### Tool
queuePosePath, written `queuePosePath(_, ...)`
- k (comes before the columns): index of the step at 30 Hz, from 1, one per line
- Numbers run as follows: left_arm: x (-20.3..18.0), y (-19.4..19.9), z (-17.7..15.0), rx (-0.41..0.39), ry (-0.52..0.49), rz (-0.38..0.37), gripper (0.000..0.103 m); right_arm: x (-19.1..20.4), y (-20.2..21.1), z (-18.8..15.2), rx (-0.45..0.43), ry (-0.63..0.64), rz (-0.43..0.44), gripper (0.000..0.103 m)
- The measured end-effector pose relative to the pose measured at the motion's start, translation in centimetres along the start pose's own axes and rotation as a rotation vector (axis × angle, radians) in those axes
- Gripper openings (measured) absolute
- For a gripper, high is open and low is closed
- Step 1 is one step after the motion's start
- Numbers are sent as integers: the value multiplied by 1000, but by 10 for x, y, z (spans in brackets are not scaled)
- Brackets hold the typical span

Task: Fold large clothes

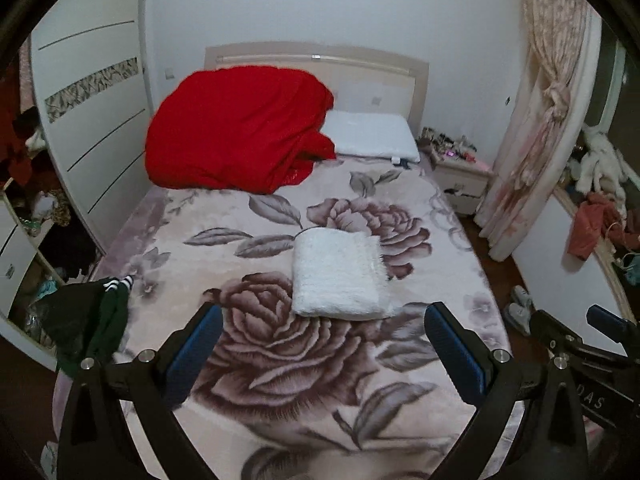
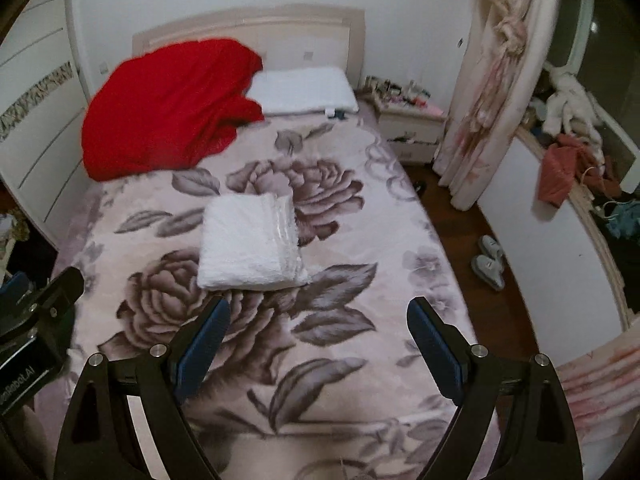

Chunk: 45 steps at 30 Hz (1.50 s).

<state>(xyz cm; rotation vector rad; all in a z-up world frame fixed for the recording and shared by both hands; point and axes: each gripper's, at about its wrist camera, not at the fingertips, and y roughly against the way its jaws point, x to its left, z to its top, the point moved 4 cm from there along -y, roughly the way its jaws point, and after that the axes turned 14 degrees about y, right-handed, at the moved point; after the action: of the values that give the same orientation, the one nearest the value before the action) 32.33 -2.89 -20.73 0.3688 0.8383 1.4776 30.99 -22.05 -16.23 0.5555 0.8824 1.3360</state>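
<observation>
Both tools gape — left tool [image 1: 322, 344], right tool [image 2: 318, 334] — over folded white garment [image 2: 250, 244].

Black jaws, blue pads [image 1: 456, 356], silver screws [image 2: 477, 350].

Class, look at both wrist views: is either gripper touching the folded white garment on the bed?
Apart. In the right wrist view, bare floral blanket shows between the open right gripper and the folded white garment; the left wrist view shows the same gap before the open left gripper.
</observation>
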Motion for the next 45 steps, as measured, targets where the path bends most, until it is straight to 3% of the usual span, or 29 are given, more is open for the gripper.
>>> queuePosePath(8, 0, 96, -10, -28, 4, 28, 103, -20, 146, -19, -107, 15, -31, 92)
queuePosePath(18, 1, 143, -16, -31, -12, 88, 103, -24, 240, -42, -153, 30, -24, 92)
queuePosePath(28, -3, 165, -26, -35, 3, 84, 103, -28, 276, -47, -170, 47, 13, 92)
queuePosePath(45, -7, 177, -23, -100, 7, 106, 103, -39, 282, -44, -183, 47, 31, 97)
